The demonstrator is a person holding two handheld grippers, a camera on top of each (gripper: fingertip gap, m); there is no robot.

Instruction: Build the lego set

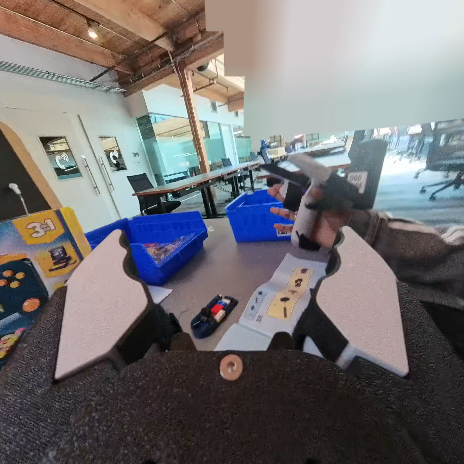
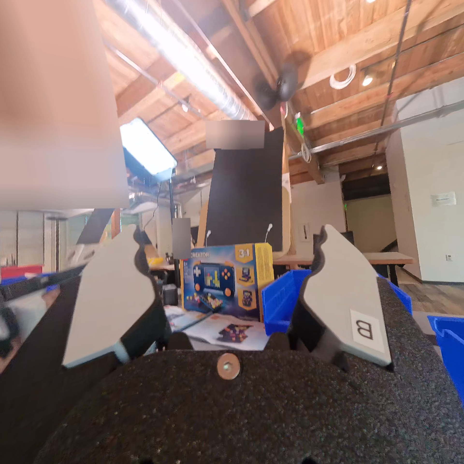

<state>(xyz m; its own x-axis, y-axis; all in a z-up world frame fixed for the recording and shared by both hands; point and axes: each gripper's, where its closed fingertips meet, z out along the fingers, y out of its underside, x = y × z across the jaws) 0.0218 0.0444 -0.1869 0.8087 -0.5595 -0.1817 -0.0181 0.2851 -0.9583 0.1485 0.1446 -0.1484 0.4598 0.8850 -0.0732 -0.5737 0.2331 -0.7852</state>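
Left gripper [image 1: 232, 234] fingers spread wide, nothing between; hovered over grey table [image 1: 226, 271], nearest small dark-blue brick-built model [image 1: 213, 315] beside open paper instruction booklet [image 1: 288, 291]. Right gripper [image 2: 229, 234] fingers spread, bare, raised, facing colourful cardboard toy box [image 2: 226, 278]; blue plastic bin [image 2: 281, 303] just beside.

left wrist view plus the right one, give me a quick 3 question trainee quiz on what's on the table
1. True or false: the left gripper grips the small brick model.
2. The nearer blue bin holds: A) clear bags of pieces, B) a booklet, C) nothing.
3. What stands upright on the table between the right gripper's spread fingers?

Key
1. False: its fingers are spread wide, and the model lies on the table beside the open instruction booklet.
2. A
3. The toy box.
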